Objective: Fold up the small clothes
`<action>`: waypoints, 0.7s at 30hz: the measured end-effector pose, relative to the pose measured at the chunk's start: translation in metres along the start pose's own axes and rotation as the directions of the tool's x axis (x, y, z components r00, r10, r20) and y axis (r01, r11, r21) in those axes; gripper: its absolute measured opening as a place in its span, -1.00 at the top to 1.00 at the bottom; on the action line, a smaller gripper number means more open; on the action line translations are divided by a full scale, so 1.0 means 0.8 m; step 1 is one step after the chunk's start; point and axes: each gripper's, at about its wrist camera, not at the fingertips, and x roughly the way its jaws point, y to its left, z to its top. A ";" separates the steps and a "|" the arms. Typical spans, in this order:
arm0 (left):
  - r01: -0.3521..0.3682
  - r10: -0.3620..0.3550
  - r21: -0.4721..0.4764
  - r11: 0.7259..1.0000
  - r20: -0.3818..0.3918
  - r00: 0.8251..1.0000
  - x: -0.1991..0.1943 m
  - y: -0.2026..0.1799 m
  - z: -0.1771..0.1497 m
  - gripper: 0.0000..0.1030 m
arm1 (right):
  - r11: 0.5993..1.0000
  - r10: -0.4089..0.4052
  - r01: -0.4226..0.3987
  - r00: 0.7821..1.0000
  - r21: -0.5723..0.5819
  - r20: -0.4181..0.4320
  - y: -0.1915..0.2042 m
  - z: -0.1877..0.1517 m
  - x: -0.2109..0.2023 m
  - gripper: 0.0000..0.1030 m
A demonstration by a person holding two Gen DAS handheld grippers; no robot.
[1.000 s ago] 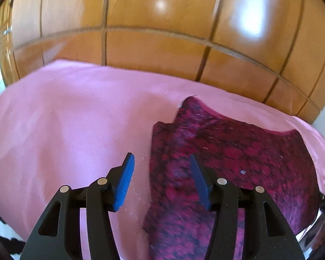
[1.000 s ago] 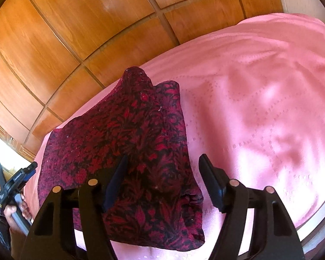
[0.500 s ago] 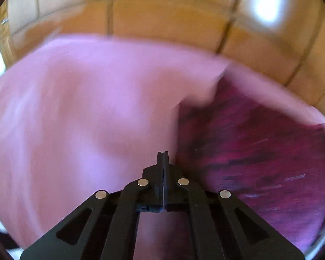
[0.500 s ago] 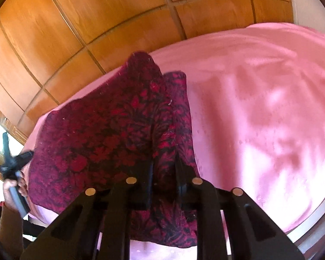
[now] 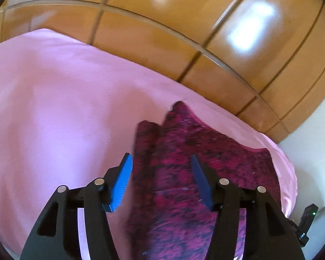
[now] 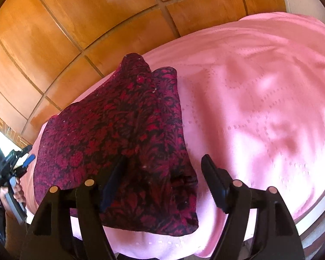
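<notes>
1. Both grippers spread, gripping nothing: left gripper [image 5: 161, 183], right gripper [image 6: 163, 182].
2. Dark red patterned garment [image 6: 119, 134] lies folded at the pink bedspread's [image 6: 260, 99] near edge.
3. Wooden panel wall [image 6: 75, 21] behind the bed.

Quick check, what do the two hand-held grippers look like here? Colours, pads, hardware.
Left hand-held gripper: matte black angular frame with triangular cutouts, silver round pins at the joints, ribbed blue finger pads. Right hand-held gripper: same black frame and silver pins, but its pads look dark, colour hard to tell. No cables or markings visible on either.
</notes>
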 end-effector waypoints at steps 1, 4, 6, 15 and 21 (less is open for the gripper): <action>-0.012 0.013 0.029 1.000 -0.014 1.000 0.010 -0.006 0.001 -0.07 | 1.000 0.000 0.000 1.000 -0.003 0.000 0.001 0.000 0.000 -0.45; -0.042 0.046 0.049 0.998 -0.084 0.995 0.038 -0.002 0.000 0.78 | 1.000 0.003 -0.003 1.000 0.001 -0.006 0.003 -0.002 0.004 -0.53; -0.038 0.041 0.037 0.999 -0.067 0.997 0.044 0.002 0.002 0.79 | 1.000 0.002 -0.002 1.000 0.001 -0.011 0.004 -0.004 0.008 -0.55; -0.195 0.202 0.136 0.971 -0.042 0.978 0.052 -0.007 -0.013 0.71 | 0.995 0.093 -0.091 0.994 0.044 -0.049 -0.004 -0.007 0.027 -0.58; -0.156 0.141 0.207 0.966 0.089 0.986 -0.018 -0.065 -0.035 0.68 | 0.992 0.118 -0.115 0.990 0.041 -0.072 -0.010 -0.005 0.028 -0.38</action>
